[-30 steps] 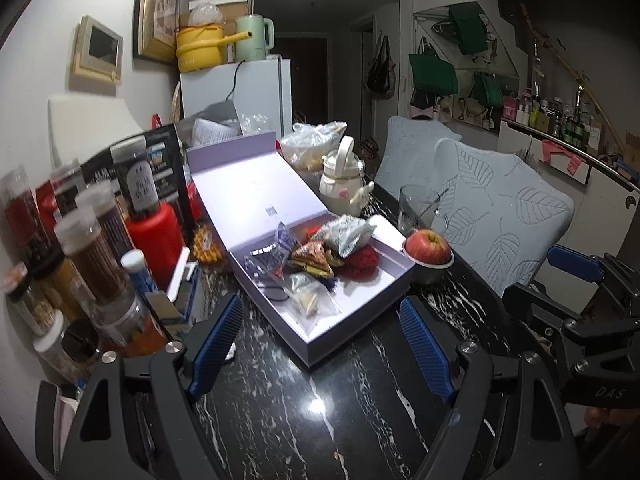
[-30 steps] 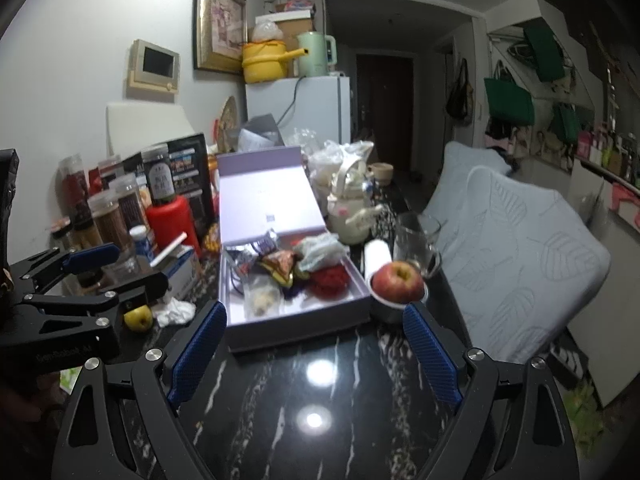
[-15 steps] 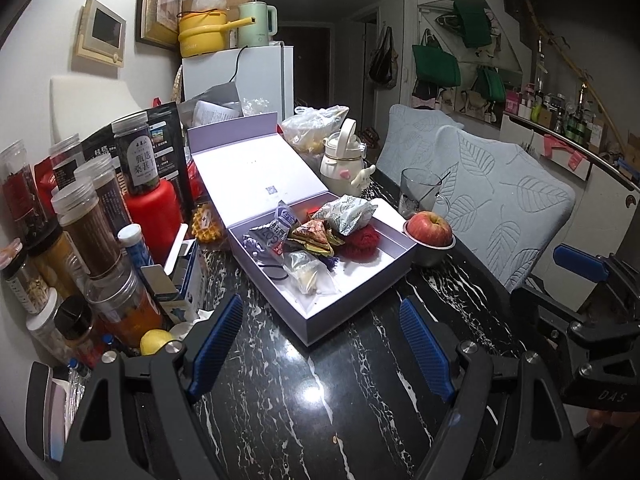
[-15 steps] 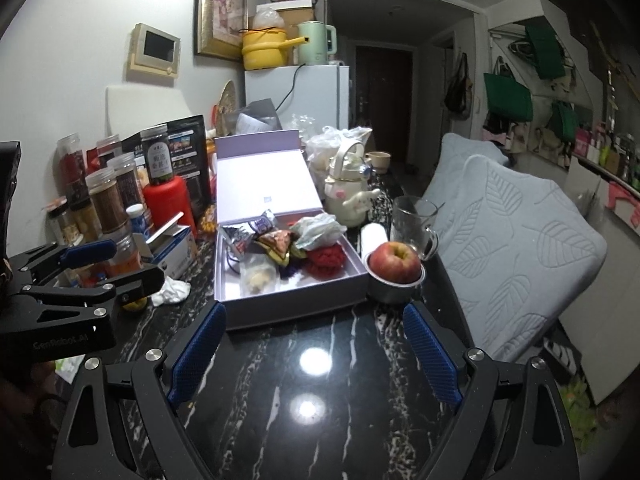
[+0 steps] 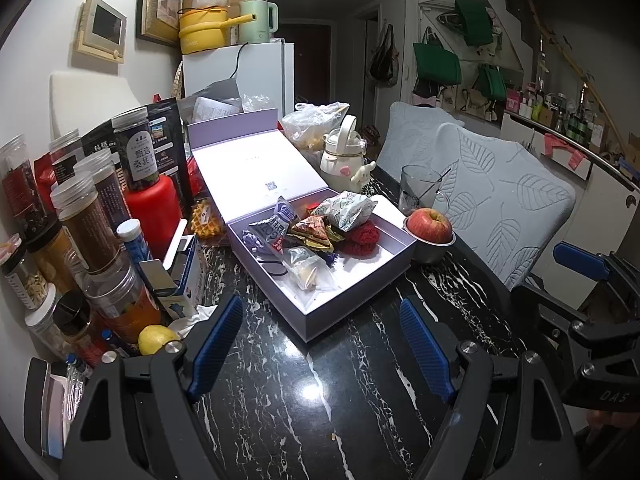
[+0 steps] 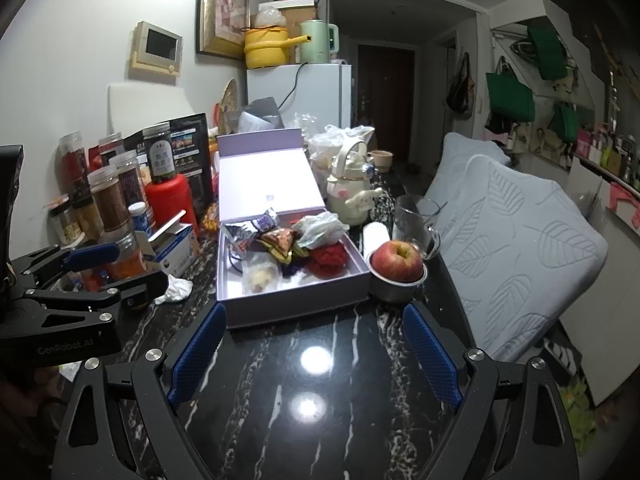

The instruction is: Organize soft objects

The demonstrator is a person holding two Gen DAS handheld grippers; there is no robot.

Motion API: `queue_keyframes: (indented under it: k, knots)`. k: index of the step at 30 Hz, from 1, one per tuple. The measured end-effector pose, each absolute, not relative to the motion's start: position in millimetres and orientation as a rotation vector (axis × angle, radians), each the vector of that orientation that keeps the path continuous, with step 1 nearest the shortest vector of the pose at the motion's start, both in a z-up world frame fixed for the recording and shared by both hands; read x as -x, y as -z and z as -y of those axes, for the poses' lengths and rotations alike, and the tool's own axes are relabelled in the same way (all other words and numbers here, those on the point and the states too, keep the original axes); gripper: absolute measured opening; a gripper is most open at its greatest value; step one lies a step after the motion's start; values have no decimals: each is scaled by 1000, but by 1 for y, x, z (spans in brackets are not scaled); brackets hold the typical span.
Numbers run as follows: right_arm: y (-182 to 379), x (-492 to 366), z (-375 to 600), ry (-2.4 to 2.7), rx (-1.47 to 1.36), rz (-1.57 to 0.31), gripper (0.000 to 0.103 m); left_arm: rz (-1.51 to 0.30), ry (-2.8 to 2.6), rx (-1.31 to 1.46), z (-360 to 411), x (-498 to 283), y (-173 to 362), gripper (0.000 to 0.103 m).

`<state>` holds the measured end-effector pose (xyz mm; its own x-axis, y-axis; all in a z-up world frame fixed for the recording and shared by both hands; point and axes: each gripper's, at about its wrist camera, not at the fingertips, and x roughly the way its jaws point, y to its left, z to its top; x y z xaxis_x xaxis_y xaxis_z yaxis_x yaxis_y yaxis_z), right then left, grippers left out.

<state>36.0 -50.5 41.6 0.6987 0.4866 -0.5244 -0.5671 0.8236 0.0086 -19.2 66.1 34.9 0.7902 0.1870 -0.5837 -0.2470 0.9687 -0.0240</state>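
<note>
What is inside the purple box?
The purple box holds snack packets, a clear bag of pale pieces, and a red fuzzy thing. Whatever lies beneath that pile is covered.

bare black marble table (image 5: 320,400) lies open in front of the open lavender box (image 5: 360,280). jars (image 5: 96,216) and a lemon (image 5: 154,338) crowd its left side; the apple bowl (image 6: 396,280) and glass (image 6: 412,220) block its right.
</note>
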Motion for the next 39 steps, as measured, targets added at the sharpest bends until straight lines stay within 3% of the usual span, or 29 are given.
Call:
queue_keyframes:
  k: [39]
  knots:
    - [-34, -43, 60, -604, 166, -551, 91, -649, -208, 103, -51, 6, -33, 81]
